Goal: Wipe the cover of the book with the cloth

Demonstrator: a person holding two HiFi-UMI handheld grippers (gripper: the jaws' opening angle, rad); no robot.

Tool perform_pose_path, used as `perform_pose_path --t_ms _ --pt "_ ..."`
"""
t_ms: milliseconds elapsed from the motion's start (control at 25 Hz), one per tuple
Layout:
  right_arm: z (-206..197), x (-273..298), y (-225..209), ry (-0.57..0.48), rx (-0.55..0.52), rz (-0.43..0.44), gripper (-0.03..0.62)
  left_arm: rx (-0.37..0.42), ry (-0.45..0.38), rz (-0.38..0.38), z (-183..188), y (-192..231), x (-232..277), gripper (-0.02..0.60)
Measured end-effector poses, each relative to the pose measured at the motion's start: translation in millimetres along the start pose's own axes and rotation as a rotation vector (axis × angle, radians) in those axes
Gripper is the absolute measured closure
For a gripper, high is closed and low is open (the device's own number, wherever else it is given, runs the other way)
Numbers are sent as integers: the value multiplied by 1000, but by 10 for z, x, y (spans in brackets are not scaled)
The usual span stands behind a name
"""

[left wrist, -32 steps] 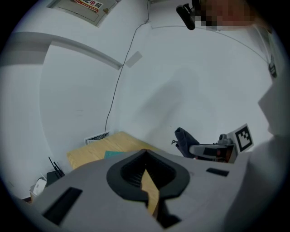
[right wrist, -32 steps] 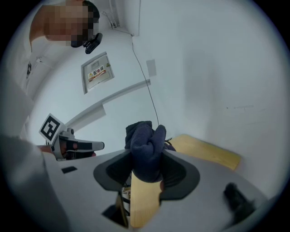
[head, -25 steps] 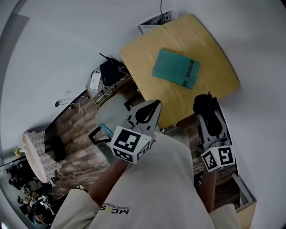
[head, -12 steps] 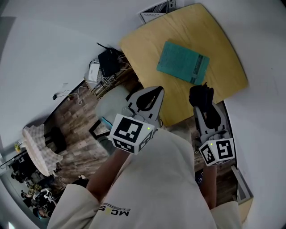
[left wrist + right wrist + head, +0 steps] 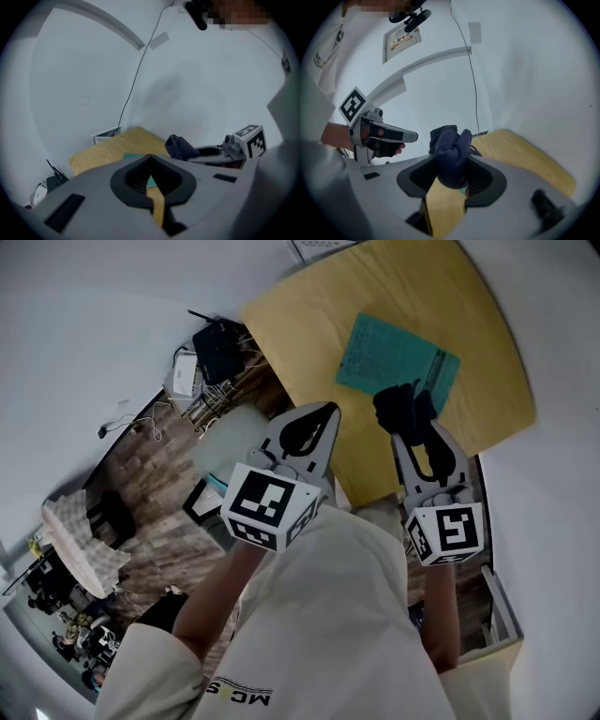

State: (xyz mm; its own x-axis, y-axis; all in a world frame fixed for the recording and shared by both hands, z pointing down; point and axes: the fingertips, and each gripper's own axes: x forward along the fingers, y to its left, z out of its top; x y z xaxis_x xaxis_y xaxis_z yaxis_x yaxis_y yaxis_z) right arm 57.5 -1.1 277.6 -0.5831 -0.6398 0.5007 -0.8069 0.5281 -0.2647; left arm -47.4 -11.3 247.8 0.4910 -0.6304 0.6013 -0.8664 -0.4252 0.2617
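Right gripper view: right gripper [image 5: 452,163] clamps the bunched navy cloth [image 5: 451,143], left gripper [image 5: 150,158] closed on nothing — the unpinned thin teal book [image 5: 389,352] may skid.

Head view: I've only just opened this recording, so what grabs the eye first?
A teal book lies on the yellow table at the top. The right gripper holds a bunched dark cloth by the book's near edge, while the left gripper, shut and empty, hangs beside it.

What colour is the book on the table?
The book is teal, clearest in the head view.
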Motion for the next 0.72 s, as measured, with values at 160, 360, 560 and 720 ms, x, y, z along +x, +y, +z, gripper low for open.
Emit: perform_pose_path --t_ms 160,360,560,720 --pt "-111 326 41 52 -56 12 409 -27 16 -6 -88 174 132 572" --pt "-288 683 117 113 -131 45 409 -64 24 0 -180 339 193 572" --pt "-429 1041 97 157 -157 52 410 -99 56 -3 -387 533 346 572" --pt "-562 1274 117 188 -169 55 409 -118 70 -4 -514 654 469 572"
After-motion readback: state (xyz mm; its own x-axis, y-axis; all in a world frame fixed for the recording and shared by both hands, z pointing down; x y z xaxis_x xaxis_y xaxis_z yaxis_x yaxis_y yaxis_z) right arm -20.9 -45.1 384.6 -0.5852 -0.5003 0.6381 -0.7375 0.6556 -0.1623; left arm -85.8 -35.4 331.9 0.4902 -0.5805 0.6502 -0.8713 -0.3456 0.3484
